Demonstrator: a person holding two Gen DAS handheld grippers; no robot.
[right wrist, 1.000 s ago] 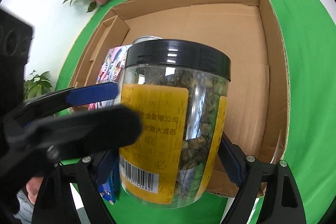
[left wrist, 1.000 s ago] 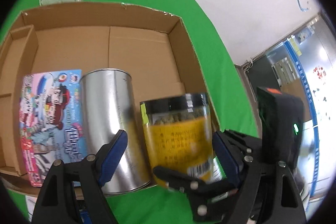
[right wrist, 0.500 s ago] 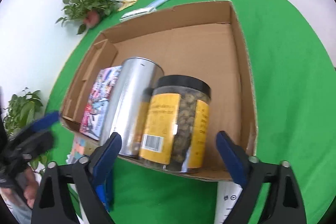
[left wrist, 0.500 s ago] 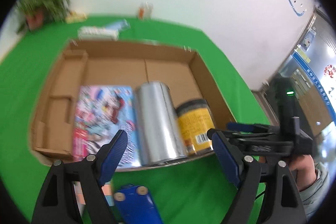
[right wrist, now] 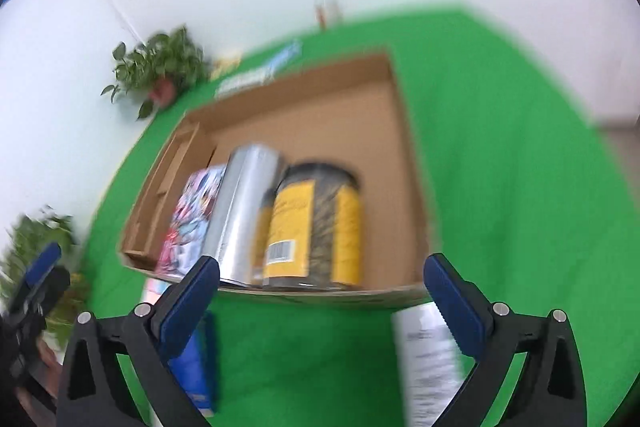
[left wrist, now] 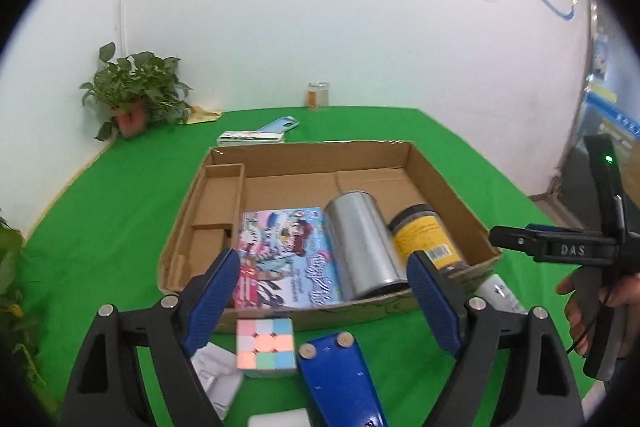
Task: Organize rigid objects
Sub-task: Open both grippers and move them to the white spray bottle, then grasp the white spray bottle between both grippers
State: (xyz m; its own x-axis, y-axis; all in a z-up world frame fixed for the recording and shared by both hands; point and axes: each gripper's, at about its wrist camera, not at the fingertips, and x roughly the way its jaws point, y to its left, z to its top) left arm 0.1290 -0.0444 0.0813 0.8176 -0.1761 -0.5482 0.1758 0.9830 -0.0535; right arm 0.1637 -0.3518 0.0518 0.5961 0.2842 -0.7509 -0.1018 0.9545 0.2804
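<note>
both tongs empty, three items lying in the box

the left gripper (left wrist: 324, 291) hung with its blue fingers spread wide and nothing between them. just below and between its tips lay a pastel puzzle cube (left wrist: 265, 347) on the green table (left wrist: 120, 207), with a blue object (left wrist: 340, 379) beside it toward the right finger and a white packet (left wrist: 218, 375) under the left finger. ahead of the tips sat the cardboard box (left wrist: 440, 183); in its near part lay a colourful booklet (left wrist: 288, 259), a silver can (left wrist: 362, 247) on its side to the right of it, and a yellow-labelled jar (left wrist: 426, 237) with a black lid, touching or nearly touching the can.

the right gripper (right wrist: 322, 291) also stood apart and held nothing; its view was blurred. the jar (right wrist: 316, 227) lay straight ahead of its tips, inside the box (right wrist: 408, 155). a white printed object (right wrist: 428, 355) lay under its right finger, outside the box.

beyond the box were a potted plant (left wrist: 134, 95) and a small glass jar (left wrist: 318, 95) by the wall.
</note>
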